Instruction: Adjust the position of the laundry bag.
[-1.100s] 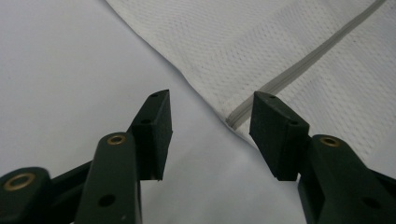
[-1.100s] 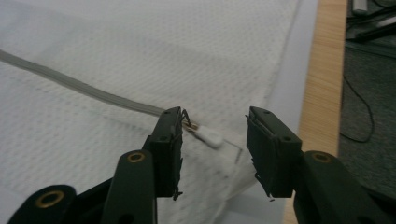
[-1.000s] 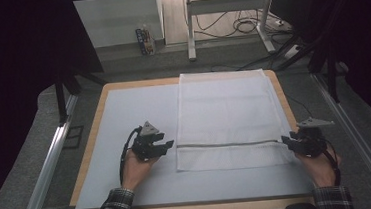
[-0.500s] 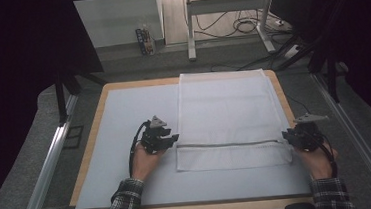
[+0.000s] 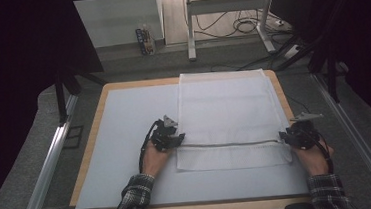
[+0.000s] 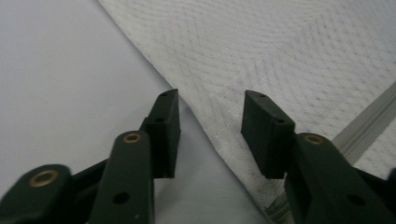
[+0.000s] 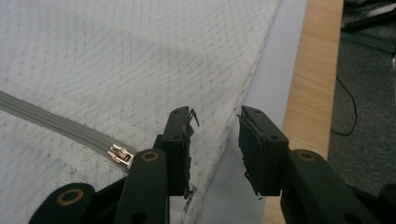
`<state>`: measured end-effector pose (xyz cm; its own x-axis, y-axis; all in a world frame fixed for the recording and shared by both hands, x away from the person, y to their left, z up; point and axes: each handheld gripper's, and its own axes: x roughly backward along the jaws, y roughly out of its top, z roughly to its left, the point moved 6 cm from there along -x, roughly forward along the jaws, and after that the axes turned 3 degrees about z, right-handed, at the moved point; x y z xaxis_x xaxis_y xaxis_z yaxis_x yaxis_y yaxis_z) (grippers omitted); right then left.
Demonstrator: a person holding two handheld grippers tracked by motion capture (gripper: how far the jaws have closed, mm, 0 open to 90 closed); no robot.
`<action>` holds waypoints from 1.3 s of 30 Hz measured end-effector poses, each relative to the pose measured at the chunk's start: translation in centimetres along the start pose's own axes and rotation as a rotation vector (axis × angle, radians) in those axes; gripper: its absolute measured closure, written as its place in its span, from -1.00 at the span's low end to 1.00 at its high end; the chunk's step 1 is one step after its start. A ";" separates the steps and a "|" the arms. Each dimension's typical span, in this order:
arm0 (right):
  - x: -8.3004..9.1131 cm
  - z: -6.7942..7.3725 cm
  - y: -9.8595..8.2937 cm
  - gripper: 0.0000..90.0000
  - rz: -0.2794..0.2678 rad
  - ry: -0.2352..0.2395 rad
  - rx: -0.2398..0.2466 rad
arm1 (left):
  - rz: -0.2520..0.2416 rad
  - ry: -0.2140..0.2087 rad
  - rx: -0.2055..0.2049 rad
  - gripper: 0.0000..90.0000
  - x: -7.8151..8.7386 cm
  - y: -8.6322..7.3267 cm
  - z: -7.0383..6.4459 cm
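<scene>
White mesh zippered laundry bag (image 5: 227,116) is lying flat toward the bench's right edge. You are bracketing its side edges with the left gripper (image 6: 210,121) and right gripper (image 7: 215,135), both spread wide; next, close on each edge. Your right gripper view is revealing the metal zipper pull (image 7: 120,154).

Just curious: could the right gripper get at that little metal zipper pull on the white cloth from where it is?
Probably yes. The right gripper is open at the cloth's edge, and the zipper pull lies uncovered just beside one jaw, with nothing between them.
</scene>
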<state>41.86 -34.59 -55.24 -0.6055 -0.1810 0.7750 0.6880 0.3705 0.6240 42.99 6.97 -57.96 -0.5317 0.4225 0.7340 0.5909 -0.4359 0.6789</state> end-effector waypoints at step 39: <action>2.2 4.6 0.8 0.96 -0.021 0.140 0.067 | -0.027 -0.127 0.075 0.98 5.1 -3.5 1.5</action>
<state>39.24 -30.51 -53.43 -0.5547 -0.3124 0.7711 0.6447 0.4245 0.6357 39.15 11.82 -56.60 -0.4695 0.5326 0.7042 0.6235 -0.3647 0.6916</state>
